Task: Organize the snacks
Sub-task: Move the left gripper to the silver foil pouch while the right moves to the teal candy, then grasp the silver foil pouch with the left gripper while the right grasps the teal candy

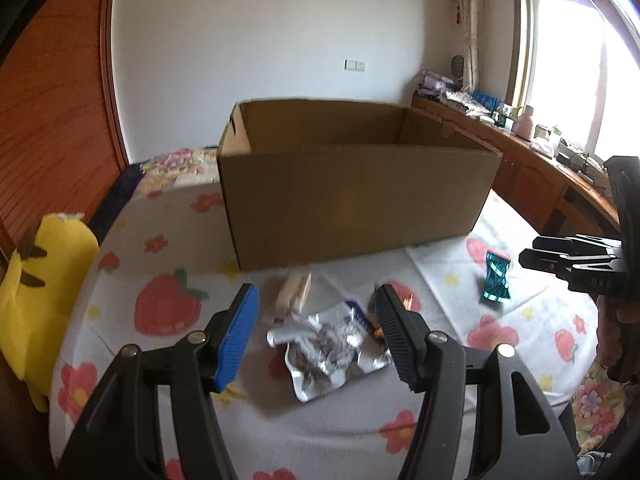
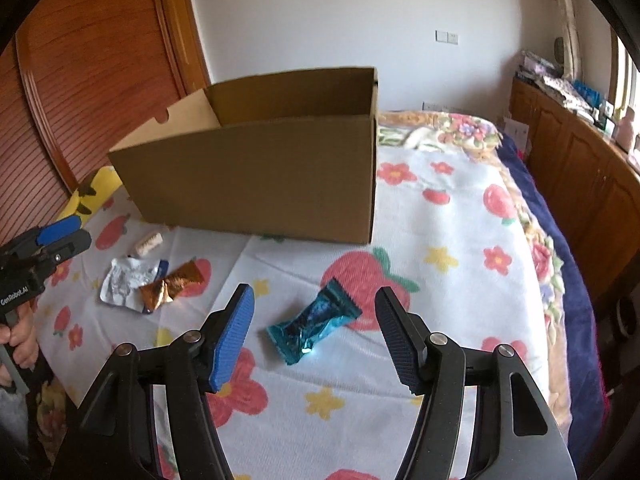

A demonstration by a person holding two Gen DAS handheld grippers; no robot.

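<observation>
I had both claws apart, gripping nothing: left gripper [image 1: 316,330] angled down over the silver pouch [image 1: 326,350], right gripper [image 2: 314,330] over the teal wrapper [image 2: 314,320], both near the box [image 2: 260,176].

We are seeing a yellow plush toy [image 1: 38,280] lying at the edge of the strawberry-print blanket [image 2: 440,240], a wooden louvred door [image 1: 52,120] standing behind it, a cluttered wooden cabinet [image 2: 580,168] running under the window [image 1: 568,72].
</observation>
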